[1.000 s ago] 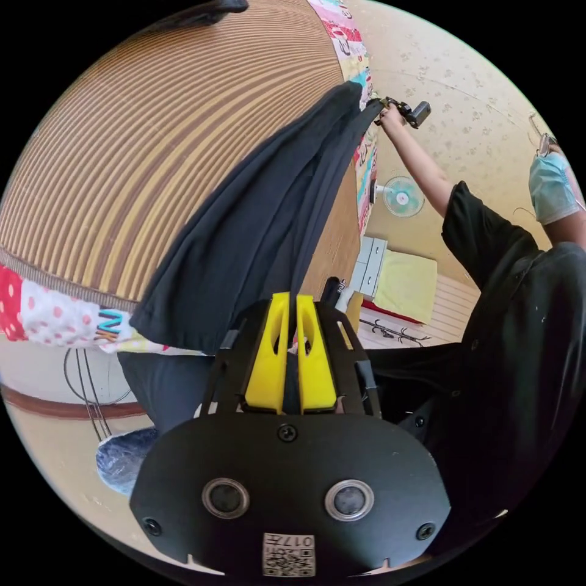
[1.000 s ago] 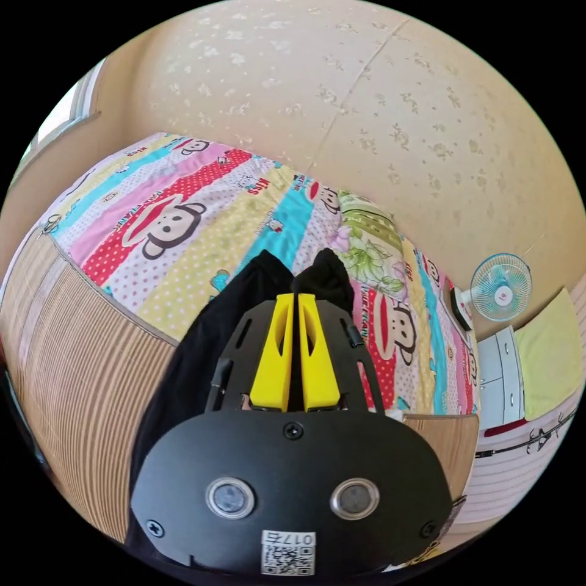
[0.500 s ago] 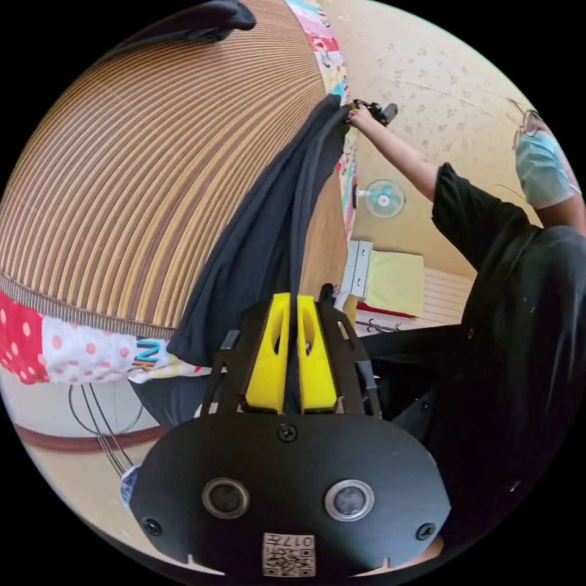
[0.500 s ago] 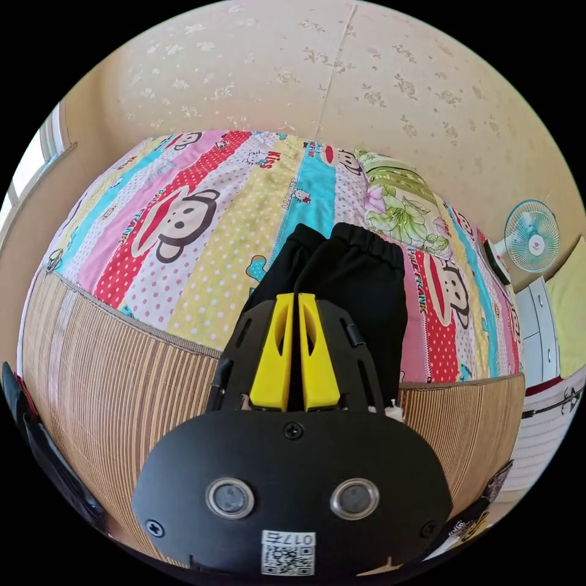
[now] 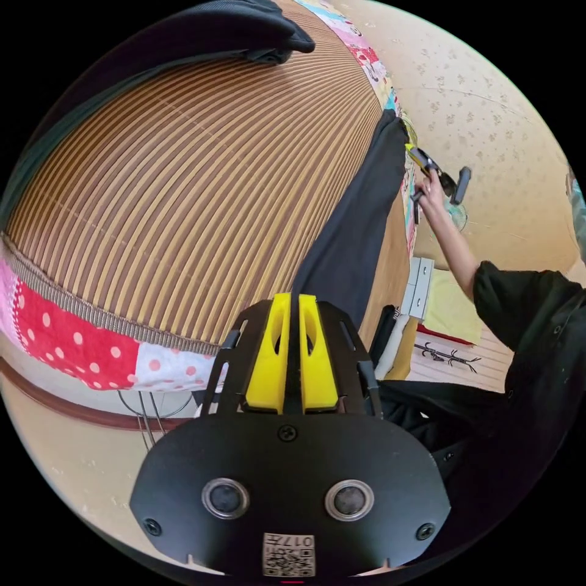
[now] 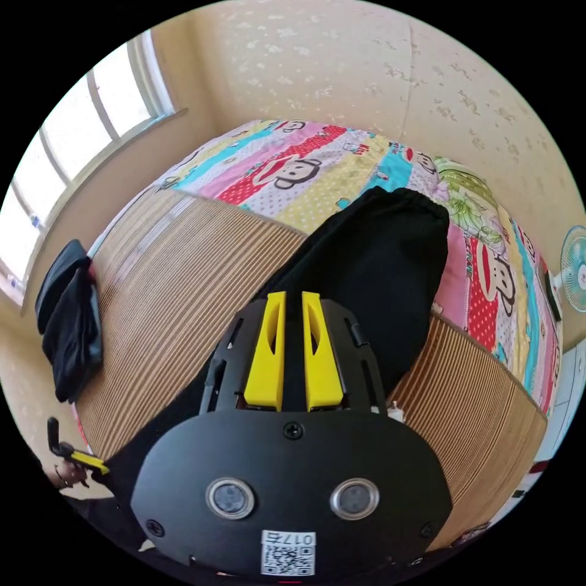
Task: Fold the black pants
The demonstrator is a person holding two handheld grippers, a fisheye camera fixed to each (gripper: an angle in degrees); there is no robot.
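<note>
In the left gripper view, the left tool (image 5: pixel 292 360) fills the near foreground, its two yellow jaws drawn almost together with a thin dark strip between them; whether cloth is pinched there cannot be told. Just past the jaw tips, the black pants (image 5: pixel 360 232) run away from the camera as a long dark band laid over a striped bamboo mat (image 5: pixel 183 177) that covers the bed. At the near edge of the mat a red dotted quilt (image 5: pixel 73 348) hangs down the bed's side. Farther along, at the far end of the pants, the right tool (image 5: pixel 421 160) is held in a hand (image 5: pixel 434 194) just off the cloth, its yellow jaws near the fabric edge. A folded dark garment (image 5: pixel 268 30) lies at the mat's far corner.

In the right gripper view, the right tool (image 6: pixel 292 360) has its jaws parted with a clear gap, and the pants (image 6: pixel 378 256) lie flat beneath and beyond them, not clamped. The elastic waistband end rests on the colourful cartoon quilt (image 6: pixel 293 165), while the legs stretch back across the mat (image 6: pixel 177 268). Far down at the mat's edge, the left tool (image 6: pixel 85 461) sits at the leg end of the pants. A fan (image 6: pixel 575 268) stands by the wall.
</note>
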